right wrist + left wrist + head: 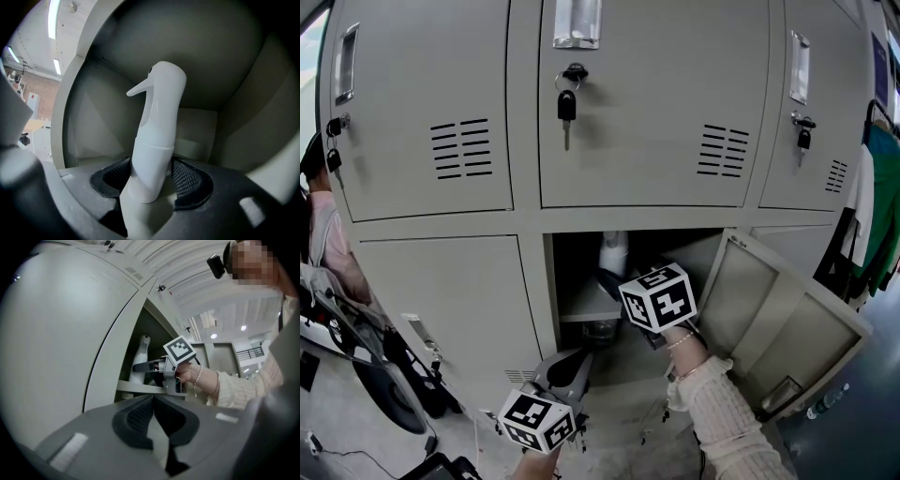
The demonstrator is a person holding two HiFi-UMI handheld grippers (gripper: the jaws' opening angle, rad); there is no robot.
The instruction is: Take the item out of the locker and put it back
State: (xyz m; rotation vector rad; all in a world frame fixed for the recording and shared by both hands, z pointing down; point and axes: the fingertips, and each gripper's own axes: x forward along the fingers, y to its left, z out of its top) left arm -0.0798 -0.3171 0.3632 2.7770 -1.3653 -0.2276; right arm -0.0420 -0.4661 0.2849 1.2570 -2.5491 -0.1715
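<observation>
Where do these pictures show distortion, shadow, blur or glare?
Head view: the wide lens bows the locker doors, and the open compartment lies in shadow around the spray bottle. Left gripper view: the left gripper close to the lens is soft; ceiling lights glare. Right gripper view: the bottle is sharp, the compartment dim.

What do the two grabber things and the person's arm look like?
The left hand-held gripper and the right hand-held gripper are both grey plastic with black mesh-textured pads. Each carries a white cube printed with black square markers. The right arm wears a cream knitted sleeve with a ruffled cuff, plus a thin beaded bracelet.
</observation>
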